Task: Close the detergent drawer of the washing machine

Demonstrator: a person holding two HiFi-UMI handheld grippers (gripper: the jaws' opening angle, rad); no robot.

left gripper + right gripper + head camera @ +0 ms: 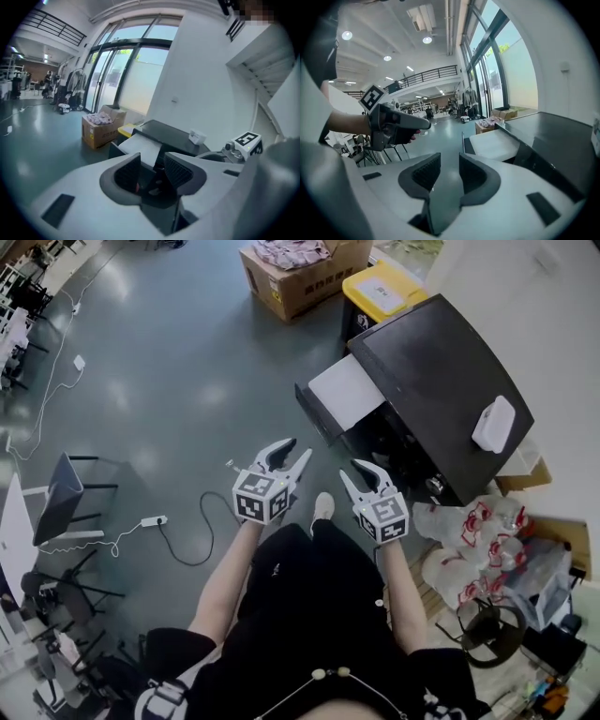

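The washing machine (441, 371) has a black top and stands at the right. Its detergent drawer (345, 392) sticks out toward the left, with a white top face and a dark front. My left gripper (295, 452) is open and empty, below and left of the drawer front, apart from it. The right gripper (354, 474) hangs open and empty just below the machine's front. In the left gripper view the drawer (143, 147) lies straight beyond my open left gripper (152, 166). In the right gripper view the drawer (494, 143) is ahead and right of the right gripper (449, 171).
A cardboard box (291, 277) and a yellow-lidded bin (380, 287) stand beyond the machine. A small white box (494, 423) lies on its top. Plastic bags (473, 540) pile at the right. A power strip with cable (150, 521) and a chair (66, 493) are on the floor at the left.
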